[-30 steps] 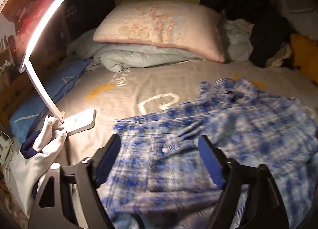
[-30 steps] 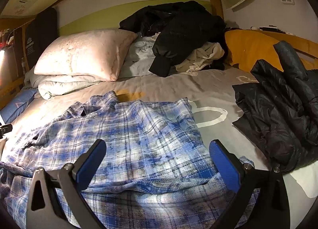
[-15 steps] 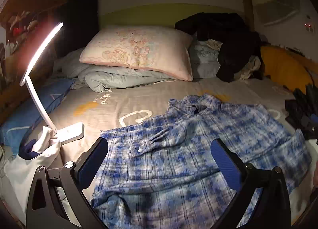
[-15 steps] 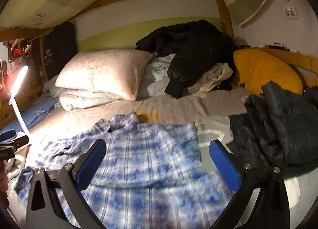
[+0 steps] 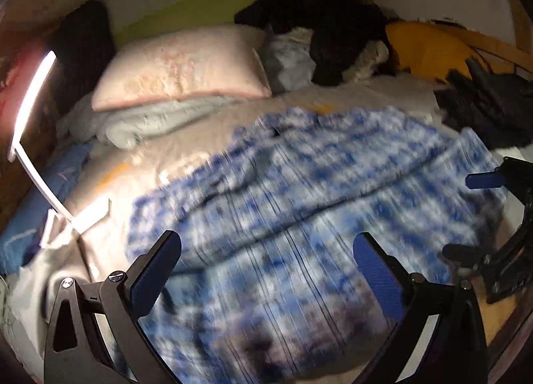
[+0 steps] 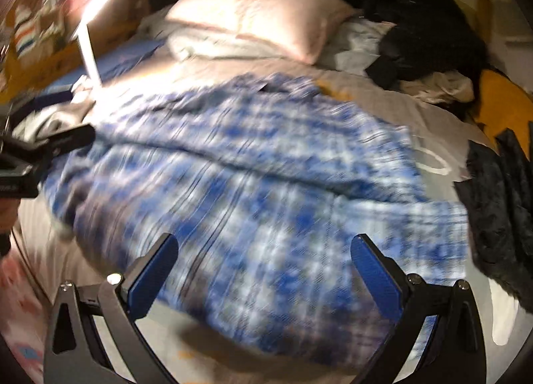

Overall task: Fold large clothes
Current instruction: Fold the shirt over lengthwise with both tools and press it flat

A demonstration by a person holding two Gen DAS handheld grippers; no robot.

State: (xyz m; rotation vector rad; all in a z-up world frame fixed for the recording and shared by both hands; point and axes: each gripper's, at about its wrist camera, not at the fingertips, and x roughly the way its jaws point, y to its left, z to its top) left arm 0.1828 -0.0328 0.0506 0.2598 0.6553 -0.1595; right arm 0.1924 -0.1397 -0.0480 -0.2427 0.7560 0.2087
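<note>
A blue and white plaid shirt point(image 5: 316, 200) lies spread out and rumpled on the bed; it is motion-blurred in both views. My left gripper point(image 5: 265, 250) hovers open over the shirt's near part, its blue pads wide apart with nothing between them. My right gripper point(image 6: 263, 247) is also open and empty above the near part of the shirt point(image 6: 266, 167). The left wrist view shows the right gripper point(image 5: 466, 214) at the shirt's right edge. One of the left gripper's fingers point(image 6: 66, 139) shows at the left edge of the right wrist view.
A pink pillow point(image 5: 186, 64) rests on a folded grey quilt at the head of the bed. A lit white lamp point(image 5: 33, 91) stands at the left, with a pale bag point(image 5: 40, 267) beside it. At the back right are black clothes point(image 5: 333, 24), a yellow cushion point(image 5: 426, 47) and a dark jacket point(image 5: 489, 107).
The left jaws have widened since the first frame. Both cameras have swung and rolled, and the shirt now fills more of each view. Each gripper has come into the other's view.
</note>
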